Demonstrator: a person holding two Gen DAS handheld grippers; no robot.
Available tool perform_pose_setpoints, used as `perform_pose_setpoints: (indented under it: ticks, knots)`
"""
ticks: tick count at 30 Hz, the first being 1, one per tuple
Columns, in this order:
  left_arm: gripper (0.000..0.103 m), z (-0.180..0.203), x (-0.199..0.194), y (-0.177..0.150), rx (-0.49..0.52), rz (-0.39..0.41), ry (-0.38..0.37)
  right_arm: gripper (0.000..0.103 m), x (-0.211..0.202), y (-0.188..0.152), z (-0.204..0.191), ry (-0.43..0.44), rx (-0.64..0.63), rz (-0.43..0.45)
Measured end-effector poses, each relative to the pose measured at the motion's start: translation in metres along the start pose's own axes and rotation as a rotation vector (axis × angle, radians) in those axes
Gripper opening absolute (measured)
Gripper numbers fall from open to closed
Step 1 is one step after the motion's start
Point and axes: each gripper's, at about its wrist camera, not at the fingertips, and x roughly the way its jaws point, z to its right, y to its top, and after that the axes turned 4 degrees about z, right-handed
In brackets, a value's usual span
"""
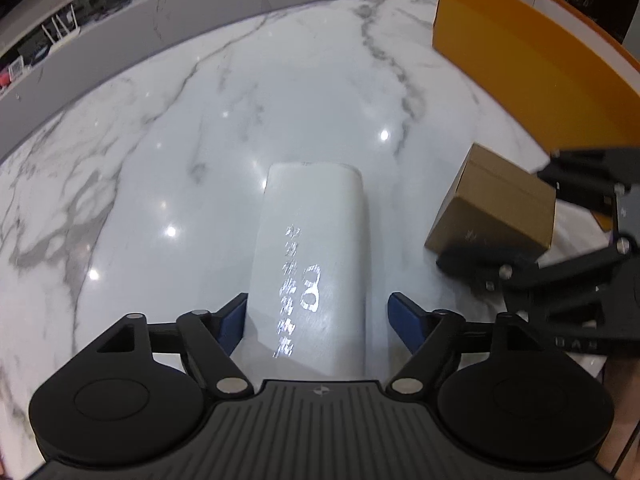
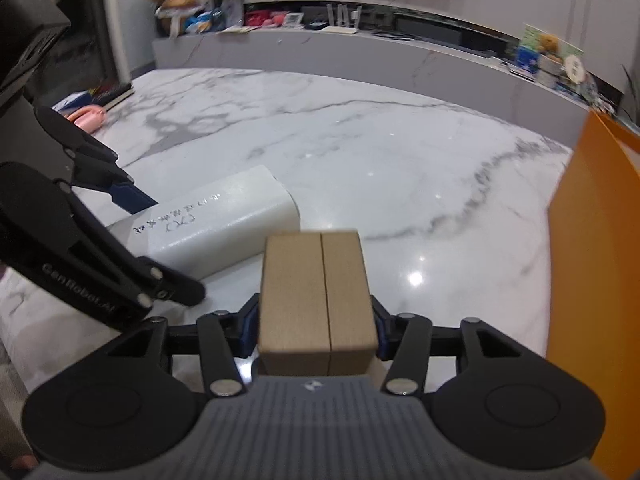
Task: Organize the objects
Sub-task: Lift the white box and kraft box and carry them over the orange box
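Two boxes on the marble table (image 1: pixel 280 80)

Left gripper (image 1: pixel 318 316) stood open astride the white box (image 1: pixel 316 240); right gripper (image 2: pixel 316 332) clamped the cardboard box (image 2: pixel 316 300).

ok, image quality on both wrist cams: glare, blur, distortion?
Left wrist: ceiling-light glare dots on the glossy white marble table; silver print on the white rounded box is smeared; the small brown cardboard box is blurry; strong fisheye curving of the table edge. Right wrist: one glare spot, blurred background shelf, tall orange box bowed.
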Motion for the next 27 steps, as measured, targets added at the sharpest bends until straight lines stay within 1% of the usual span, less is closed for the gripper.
perform_pose_setpoints:
  ticks: [3,7,9,13,16,17,18,20,21,22,23,24,27]
  knots:
    - [0.093,-0.002,0.002,-0.001,-0.040,0.020,0.000,0.056,-0.001,-0.008,0.004,-0.011,0.044,0.033]
    - [0.092,-0.003,0.004,-0.001,-0.085,0.039,0.023,0.057,0.000,-0.010,0.007,-0.003,0.056,0.058]
    - [0.092,-0.002,0.003,-0.002,-0.094,0.044,0.028,0.059,-0.001,-0.012,0.008,0.001,0.066,0.070]
    - [0.088,0.000,0.003,0.002,-0.096,0.006,0.017,0.060,-0.004,-0.016,0.008,0.023,0.067,0.088]
    - [0.087,0.002,0.003,0.000,-0.091,0.001,0.016,0.055,-0.005,-0.020,0.009,0.033,0.070,0.103]
    - [0.085,0.003,0.002,-0.001,-0.086,0.002,0.015,0.052,-0.006,-0.020,0.009,0.033,0.078,0.106]
    - [0.084,0.003,0.001,-0.001,-0.079,0.004,0.014,0.052,-0.006,-0.020,0.009,0.032,0.080,0.109]
    - [0.078,0.005,-0.001,-0.002,-0.067,0.006,0.010,0.052,-0.006,-0.021,0.008,0.027,0.082,0.113]
    - [0.076,0.005,-0.002,-0.003,-0.063,0.007,0.008,0.055,-0.006,-0.021,0.008,0.028,0.088,0.113]
    - [0.072,0.006,-0.002,-0.003,-0.059,0.008,0.005,0.057,-0.006,-0.021,0.008,0.034,0.093,0.112]
    - [0.069,0.007,-0.003,-0.002,-0.054,0.010,0.002,0.063,-0.006,-0.021,0.008,0.034,0.095,0.108]
    - [0.069,0.008,-0.003,-0.002,-0.046,0.010,0.001,0.064,-0.006,-0.021,0.007,0.028,0.089,0.104]
    - [0.069,0.008,-0.004,-0.002,-0.045,0.010,0.002,0.062,-0.007,-0.021,0.005,0.012,0.063,0.094]
